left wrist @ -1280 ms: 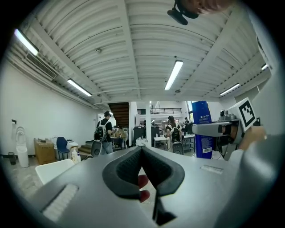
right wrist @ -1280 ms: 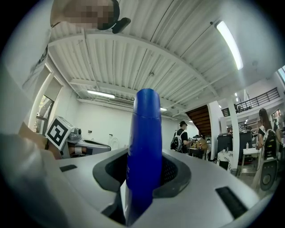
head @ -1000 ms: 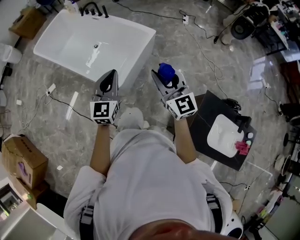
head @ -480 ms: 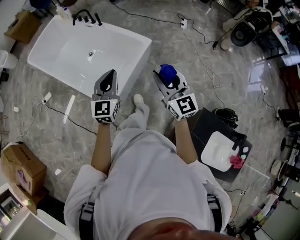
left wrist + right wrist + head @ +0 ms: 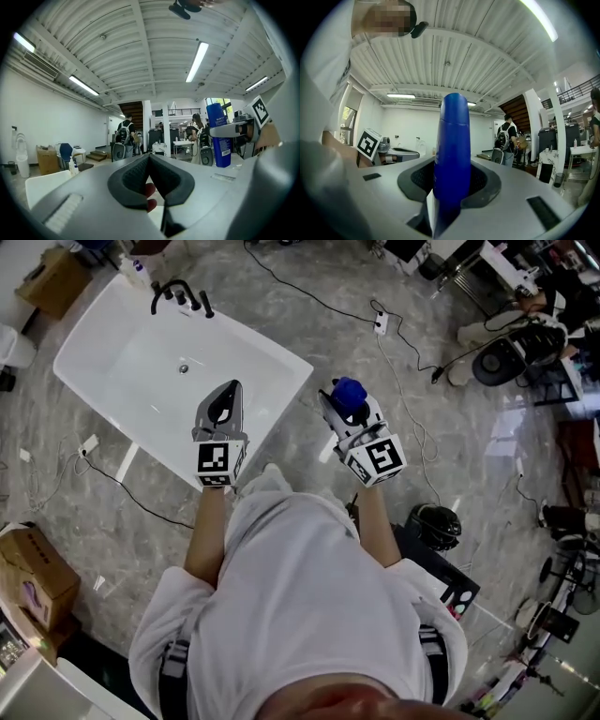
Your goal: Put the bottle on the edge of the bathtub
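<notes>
My right gripper point(image 5: 343, 401) is shut on a blue bottle point(image 5: 349, 390), held upright over the grey floor just right of the white bathtub point(image 5: 292, 360). In the right gripper view the bottle point(image 5: 452, 145) stands between the dark pads point(image 5: 485, 180) and fills the middle. My left gripper point(image 5: 228, 392) hovers over the tub's near right side with its jaws shut and nothing in them. Seen from the left gripper point(image 5: 150, 158), the bottle point(image 5: 218, 136) appears at the right, clamped in the other gripper. A black faucet point(image 5: 178, 292) sits at the tub's far end.
Cables and a power strip point(image 5: 380, 322) trail over the marble floor beyond the tub. A cardboard box point(image 5: 33, 573) lies at the left, a round black object point(image 5: 434, 526) at the right, a chair point(image 5: 511, 357) at the upper right. People stand far off in the gripper views.
The person has walked toward the tub, which now lies right under the left gripper. The black stand with the white basin has slid out of view. Both grippers keep their pose.
</notes>
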A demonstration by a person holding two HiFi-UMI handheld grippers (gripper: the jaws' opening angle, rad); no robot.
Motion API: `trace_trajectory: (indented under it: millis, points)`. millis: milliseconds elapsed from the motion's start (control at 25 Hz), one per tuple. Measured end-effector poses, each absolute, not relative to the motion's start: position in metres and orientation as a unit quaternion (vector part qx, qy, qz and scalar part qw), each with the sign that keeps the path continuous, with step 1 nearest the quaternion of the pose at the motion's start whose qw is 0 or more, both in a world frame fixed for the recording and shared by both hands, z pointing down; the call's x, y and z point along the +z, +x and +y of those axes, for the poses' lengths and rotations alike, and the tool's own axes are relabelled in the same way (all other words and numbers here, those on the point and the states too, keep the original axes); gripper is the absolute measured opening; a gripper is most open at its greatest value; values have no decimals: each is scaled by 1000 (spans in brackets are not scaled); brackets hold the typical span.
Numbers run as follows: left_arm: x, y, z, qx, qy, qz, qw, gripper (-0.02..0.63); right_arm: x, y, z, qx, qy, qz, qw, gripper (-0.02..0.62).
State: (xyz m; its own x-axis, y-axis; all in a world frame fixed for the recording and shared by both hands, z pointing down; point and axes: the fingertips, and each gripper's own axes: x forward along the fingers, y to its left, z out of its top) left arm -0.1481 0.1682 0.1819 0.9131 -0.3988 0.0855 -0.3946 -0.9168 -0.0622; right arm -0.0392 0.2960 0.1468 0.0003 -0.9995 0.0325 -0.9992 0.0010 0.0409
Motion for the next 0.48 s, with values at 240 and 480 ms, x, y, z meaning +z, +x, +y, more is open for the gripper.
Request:
trace_trajectory:
  millis: [240,480]
  points:
    - [184,-108,109,-53,-969,238,23,-5,155,22,223,10,682,-731,18,133]
    - [196,-86,30,-76,-946,314,6,-5,169,67,117,26,617,-786,9,133]
